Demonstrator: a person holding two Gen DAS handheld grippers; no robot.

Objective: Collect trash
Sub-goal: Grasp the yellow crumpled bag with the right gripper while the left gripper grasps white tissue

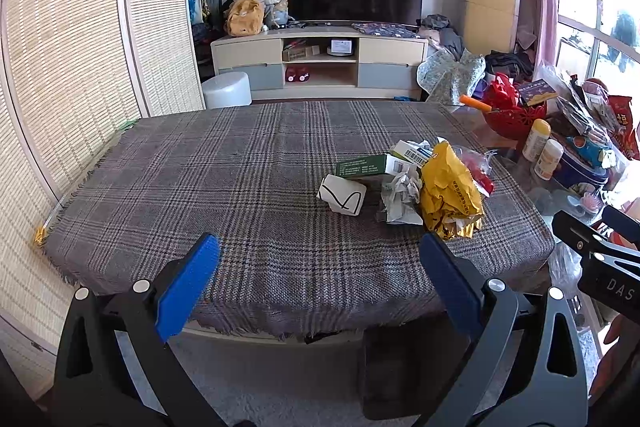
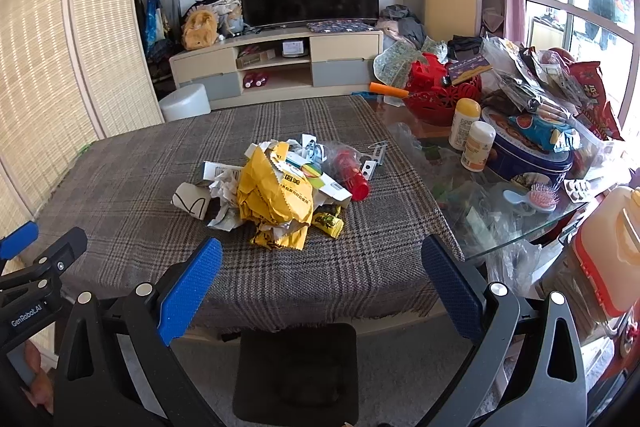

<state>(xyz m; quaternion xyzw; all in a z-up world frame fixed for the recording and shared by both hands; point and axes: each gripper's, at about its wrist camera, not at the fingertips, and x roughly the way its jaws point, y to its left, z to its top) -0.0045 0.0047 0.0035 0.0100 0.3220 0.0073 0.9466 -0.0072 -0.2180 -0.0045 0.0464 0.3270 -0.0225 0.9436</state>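
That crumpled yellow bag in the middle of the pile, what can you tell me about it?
The yellow bag is a crinkled wrapper, foil-like, with dark print and jagged torn edges. It looks empty and crushed, slumped on the plaid tablecloth at the near side of the trash pile. Crumpled white paper presses against its left side, and a white carton lies over its upper right. No gripper touches it.

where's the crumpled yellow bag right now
The crumpled yellow bag lies in the trash pile on the plaid tablecloth, centre of the right wrist view, with crumpled white paper to its left and a red bottle to its right.
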